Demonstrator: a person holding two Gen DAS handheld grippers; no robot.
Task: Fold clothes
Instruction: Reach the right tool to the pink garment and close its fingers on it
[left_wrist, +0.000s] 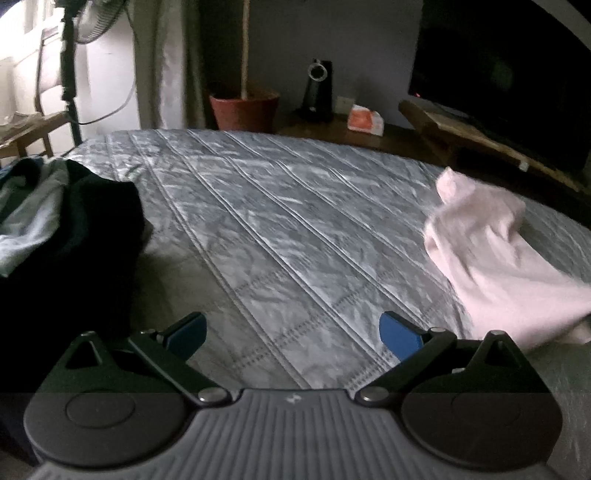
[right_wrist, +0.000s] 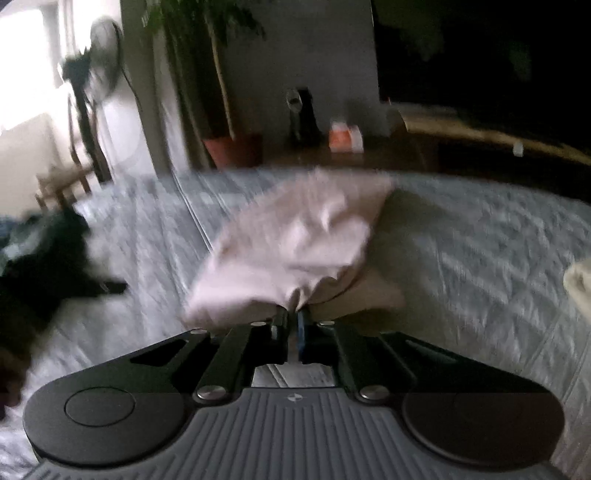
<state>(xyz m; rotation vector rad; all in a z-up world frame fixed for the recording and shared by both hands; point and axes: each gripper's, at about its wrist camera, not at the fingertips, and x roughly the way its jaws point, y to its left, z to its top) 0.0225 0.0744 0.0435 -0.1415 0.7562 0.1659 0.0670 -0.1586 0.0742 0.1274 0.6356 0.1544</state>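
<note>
Right tongs (right_wrist: 292, 320) pinch an edge of the pink garment (right_wrist: 295, 236), lifted above the bed (right_wrist: 480, 240). Left tongs (left_wrist: 292, 332) are spread, empty; they should catch the opposite edge so the cloth hangs flat.

Materials and finishes, as seen

Quilted bedspread (left_wrist: 280, 229), cloth with a satin sheen, lies ahead of the left gripper (left_wrist: 293, 332); pink garment (right_wrist: 295, 236), soft matt cloth; gripper body, ribbed matt plastic.

A potted plant (left_wrist: 243, 110), black speaker (left_wrist: 317, 92) and dark television (left_wrist: 509, 74) stand beyond the quilted bed (left_wrist: 277, 221)
</note>
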